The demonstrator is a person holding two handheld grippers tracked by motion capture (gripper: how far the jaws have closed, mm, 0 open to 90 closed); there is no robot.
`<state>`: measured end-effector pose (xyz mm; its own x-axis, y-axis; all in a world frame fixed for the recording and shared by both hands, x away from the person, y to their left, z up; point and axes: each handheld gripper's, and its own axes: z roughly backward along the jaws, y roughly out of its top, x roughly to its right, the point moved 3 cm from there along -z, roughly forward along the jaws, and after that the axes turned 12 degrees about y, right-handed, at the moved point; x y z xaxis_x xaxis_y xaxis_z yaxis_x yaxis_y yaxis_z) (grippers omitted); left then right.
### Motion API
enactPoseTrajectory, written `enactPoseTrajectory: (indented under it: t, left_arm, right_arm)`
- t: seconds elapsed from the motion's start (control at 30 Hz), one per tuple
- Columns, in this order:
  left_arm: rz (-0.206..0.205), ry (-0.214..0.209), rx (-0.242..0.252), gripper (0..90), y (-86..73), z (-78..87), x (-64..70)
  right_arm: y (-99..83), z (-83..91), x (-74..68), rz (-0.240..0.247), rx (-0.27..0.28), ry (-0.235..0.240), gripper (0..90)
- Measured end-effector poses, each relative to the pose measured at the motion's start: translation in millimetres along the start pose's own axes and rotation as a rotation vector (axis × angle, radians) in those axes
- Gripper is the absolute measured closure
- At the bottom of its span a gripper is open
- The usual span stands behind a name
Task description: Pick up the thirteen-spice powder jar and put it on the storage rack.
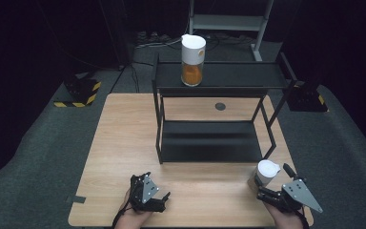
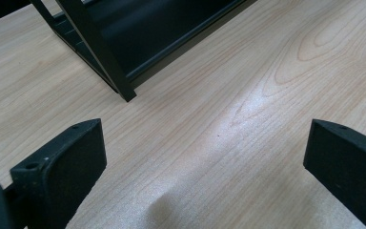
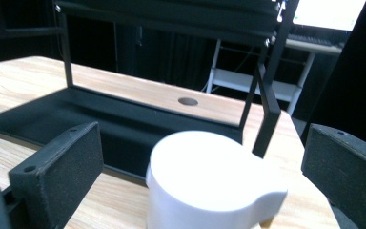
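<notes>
On the near right of the surface [image 1: 124, 143], one white-lidded jar [image 3: 209, 181] stands between the wide-open right tool [image 1: 272, 194] jaws, untouched. Second jar [image 1: 192, 59] on rack [image 1: 219, 76] top. Left tool [image 1: 158, 196] open, empty.

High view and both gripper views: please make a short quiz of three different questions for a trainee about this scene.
1. True or false: the right gripper is shut on the white-lidded jar at the table's front edge.
2. Where does the jar with orange contents stand? A) top shelf of the black rack B) bottom shelf C) the floor
3. Fill in: the left gripper hangs open over bare ____.

Key: 1 false, its jaws stand open on either side of the lid; 2 A; 3 table.
</notes>
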<state>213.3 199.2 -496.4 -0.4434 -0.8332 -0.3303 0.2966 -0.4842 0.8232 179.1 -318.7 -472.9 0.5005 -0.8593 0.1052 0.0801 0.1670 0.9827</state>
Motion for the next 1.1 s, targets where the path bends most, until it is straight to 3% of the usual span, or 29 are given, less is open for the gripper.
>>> enactPoseTrajectory:
  t: [0.33, 0.4, 0.47, 0.67, 0.8, 1.1]
  left_arm:
    - [-0.002, 0.000, 0.002, 0.8, -0.1, 0.1, 0.3]
    - [-0.003, 0.000, 0.001, 0.8, -0.1, 0.1, 0.3]
    - [-0.004, 0.001, 0.002, 0.8, -0.1, 0.1, 0.5]
    - [-0.006, 0.003, 0.000, 0.8, 0.2, 0.2, 1.2]
    - [-0.008, 0.004, 0.001, 0.8, 0.2, 0.3, 1.4]
    - [-0.007, 0.005, 0.004, 0.8, -0.3, 0.5, 1.6]
  right_arm:
    - [-13.8, -7.5, 1.8, -0.030, -0.039, -0.017, 0.0]
    - [-18.8, -8.2, 5.1, -0.074, -0.035, -0.008, 0.6]
    - [-19.9, -9.0, 5.4, -0.083, -0.039, -0.009, 1.1]
    - [-27.6, -11.9, 8.3, -0.107, -0.057, -0.005, 6.0]
    - [-29.4, -13.3, 7.9, -0.097, -0.074, -0.009, 8.7]
    - [-36.3, -15.7, 10.0, -0.145, -0.086, 0.009, 18.8]
